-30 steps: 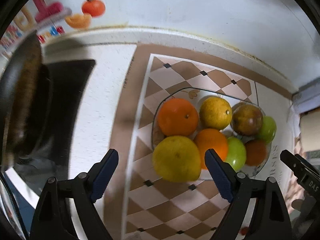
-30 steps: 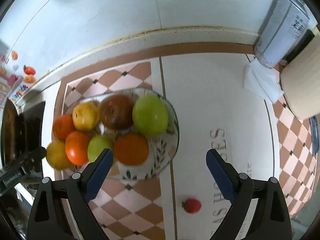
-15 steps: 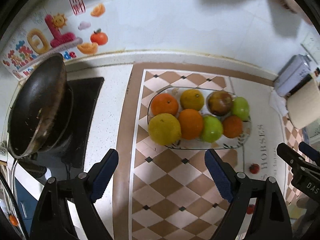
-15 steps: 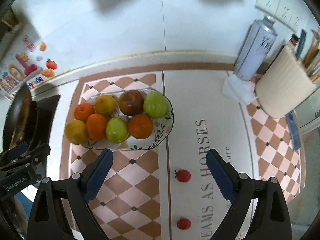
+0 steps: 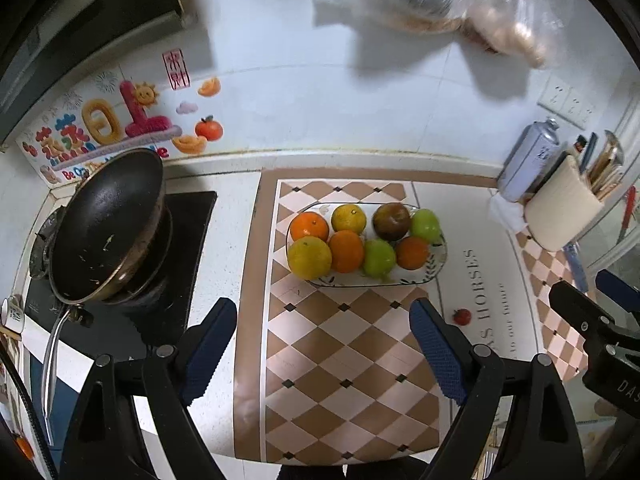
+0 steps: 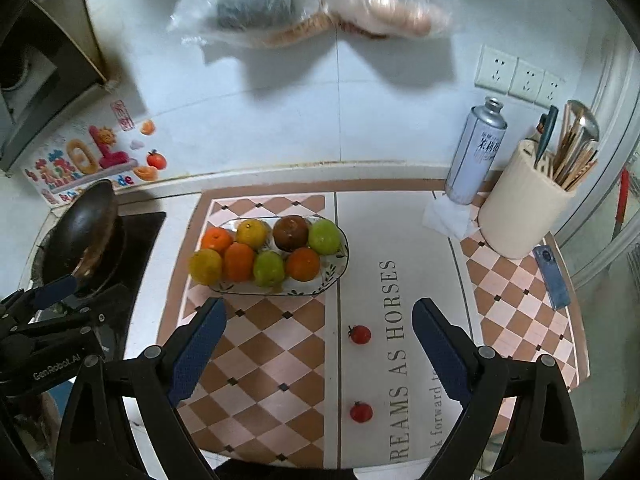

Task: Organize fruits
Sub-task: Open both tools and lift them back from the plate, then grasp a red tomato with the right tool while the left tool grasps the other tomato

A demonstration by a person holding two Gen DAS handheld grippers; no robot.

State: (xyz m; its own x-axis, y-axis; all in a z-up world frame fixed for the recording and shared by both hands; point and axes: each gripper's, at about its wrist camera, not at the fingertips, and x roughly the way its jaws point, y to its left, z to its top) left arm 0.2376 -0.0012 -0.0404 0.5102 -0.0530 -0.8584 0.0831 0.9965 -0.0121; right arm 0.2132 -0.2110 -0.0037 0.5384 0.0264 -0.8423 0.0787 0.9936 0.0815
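Note:
An oval patterned plate on the checkered mat holds several fruits in two rows: oranges, yellow citrus, green apples and a dark brown fruit. Two cherry tomatoes lie on the mat in front of the plate; one shows in the left wrist view. My left gripper is open and empty, well back from the plate. My right gripper is open and empty, above the tomatoes.
A black wok sits on the stove at left. A spray can, a white tissue, a cream utensil holder and a blue phone stand at right. Plastic bags hang on the wall.
Both grippers have pulled back and up from the plate, so the plate looks smaller and the tomatoes, wok and counter come into view. Both stay open and empty.

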